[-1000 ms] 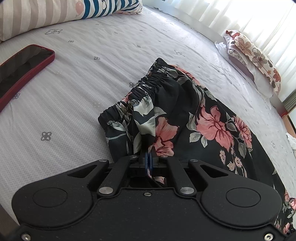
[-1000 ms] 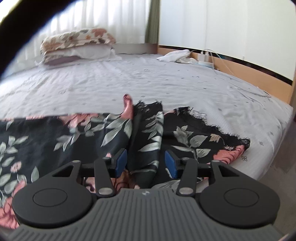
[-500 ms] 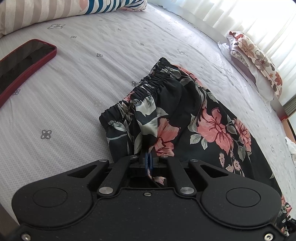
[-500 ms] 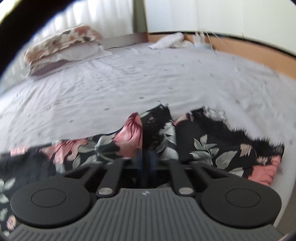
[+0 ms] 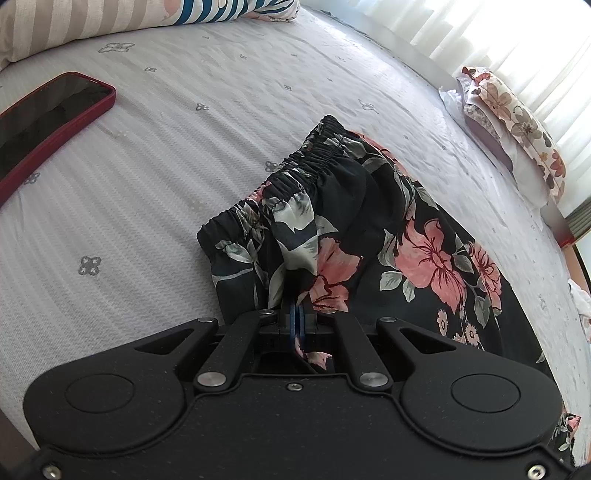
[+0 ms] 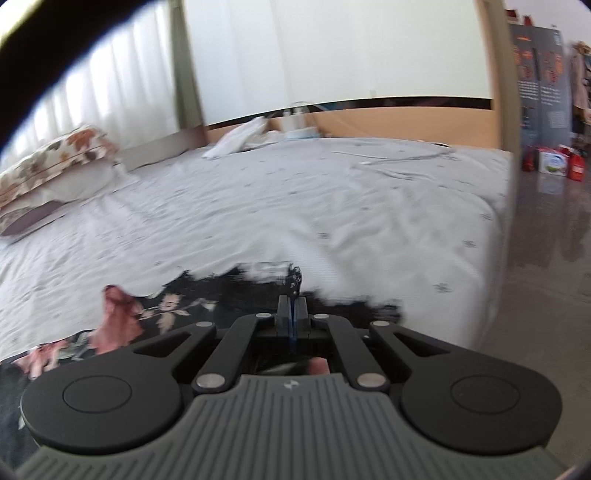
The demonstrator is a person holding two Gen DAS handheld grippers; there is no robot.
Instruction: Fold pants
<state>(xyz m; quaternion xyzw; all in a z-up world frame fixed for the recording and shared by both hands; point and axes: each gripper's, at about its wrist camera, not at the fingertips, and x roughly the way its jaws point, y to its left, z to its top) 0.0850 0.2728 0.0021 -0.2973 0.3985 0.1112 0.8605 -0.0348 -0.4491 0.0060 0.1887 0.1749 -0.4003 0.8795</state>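
Bed [image 5: 155, 192] fills both views, covered in a pale grey sheet with small printed motifs; I see its far corner and bare floor beyond in the right wrist view. Pants [image 5: 369, 221], black with pink flowers and grey-green leaves, lie across the sheet in front of me, elastic waistband [image 5: 295, 173] bunched and lifted at the left end, the rest running off to the right in the left wrist view. In the right wrist view, which is blurred, the fabric's dark frayed edge [image 6: 280, 277] lies just ahead of the tool, and more of the floral cloth trails off to the lower left. Striped pillow [image 5: 74, 26] sits at the top left edge, a floral pillow [image 5: 517, 122] on a stack near the curtained window. A white cloth [image 6: 240, 138] lies at the far side of the bed by the wooden frame. A phone in a red case [image 5: 48, 122] rests face up on the sheet, well apart from the pants. Left gripper [image 5: 297, 317]: clamped on the pants just below the waistband, cloth pinched between the blue pads. Right gripper [image 6: 292, 314]: jaws pressed together, the pants' edge drawn in between them, so I read it as clenched on the fabric.
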